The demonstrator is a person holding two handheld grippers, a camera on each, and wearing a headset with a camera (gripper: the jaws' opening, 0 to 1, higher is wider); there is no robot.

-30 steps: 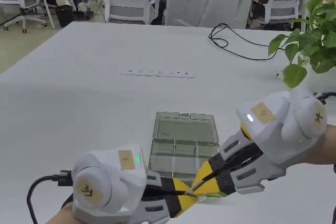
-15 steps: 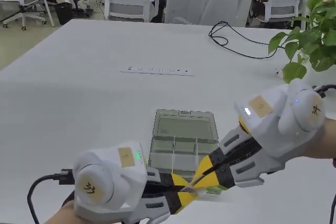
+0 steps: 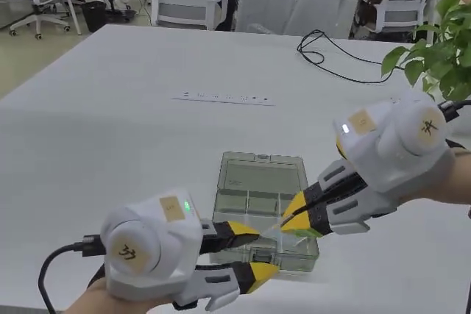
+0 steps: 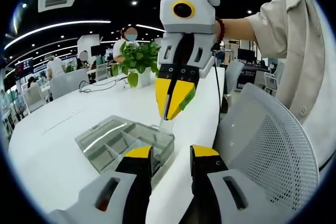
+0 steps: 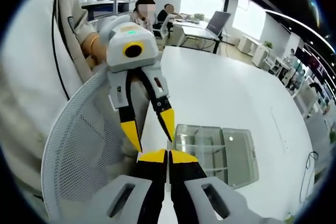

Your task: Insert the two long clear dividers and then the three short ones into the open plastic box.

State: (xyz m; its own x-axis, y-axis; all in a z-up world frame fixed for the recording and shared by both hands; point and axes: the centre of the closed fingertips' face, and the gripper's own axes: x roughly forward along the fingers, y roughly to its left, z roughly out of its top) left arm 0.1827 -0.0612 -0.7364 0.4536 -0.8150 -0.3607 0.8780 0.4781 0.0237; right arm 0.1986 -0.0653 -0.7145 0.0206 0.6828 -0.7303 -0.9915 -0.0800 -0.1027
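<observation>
The clear plastic box lies open on the white table, just in front of the person. Its lid is folded back on the far side. Clear walls already split the tray into compartments.

The right gripper reaches in from the right, over the near right corner of the box. Its fingers are clenched on a small clear divider, which hangs from the yellow tips right at that corner. I cannot tell whether the piece touches the box wall. In the right gripper view the two fingers press together with no gap.

The left gripper sits at the near edge of the box, pointing toward the right one. Its fingers are released, spread apart with nothing between them. The tips of the two grippers are near each other but apart.

Farther back on the table are a flat power strip and a looped black cable. A leafy green plant stands at the right edge. Gray office chairs line the far side.
</observation>
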